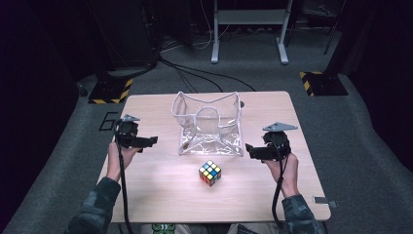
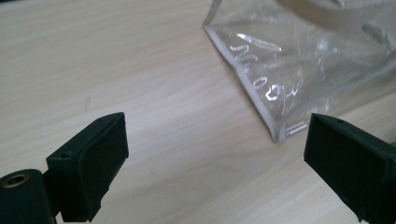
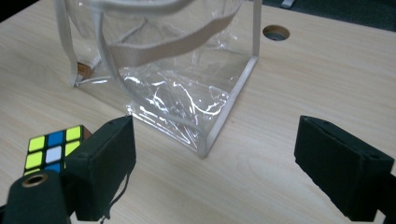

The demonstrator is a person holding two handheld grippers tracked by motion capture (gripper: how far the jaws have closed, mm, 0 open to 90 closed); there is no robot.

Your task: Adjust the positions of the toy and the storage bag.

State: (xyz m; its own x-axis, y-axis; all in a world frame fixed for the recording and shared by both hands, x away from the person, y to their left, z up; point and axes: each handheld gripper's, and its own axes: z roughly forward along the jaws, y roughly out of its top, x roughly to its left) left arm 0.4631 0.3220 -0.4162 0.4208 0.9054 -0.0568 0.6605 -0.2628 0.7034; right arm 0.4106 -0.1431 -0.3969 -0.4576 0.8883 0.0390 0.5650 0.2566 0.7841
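A clear plastic bag (image 1: 208,124) with beige trim and straps stands open in the middle of the wooden table (image 1: 151,185). In front of it lies a multicoloured puzzle cube (image 1: 210,173). My left gripper (image 1: 152,141) hovers left of the bag, open and empty; its view looks onto the bag's corner (image 2: 280,135). My right gripper (image 1: 249,149) is held right of the bag, open and empty. In its view the bag (image 3: 187,93) is ahead and the cube (image 3: 51,151) sits behind its left jaw.
A round cable hole (image 3: 276,32) is in the table behind the bag. A small grey clip (image 1: 324,201) lies at the table's near right corner. Cables and a frame's white legs (image 1: 248,34) are on the floor beyond the table.
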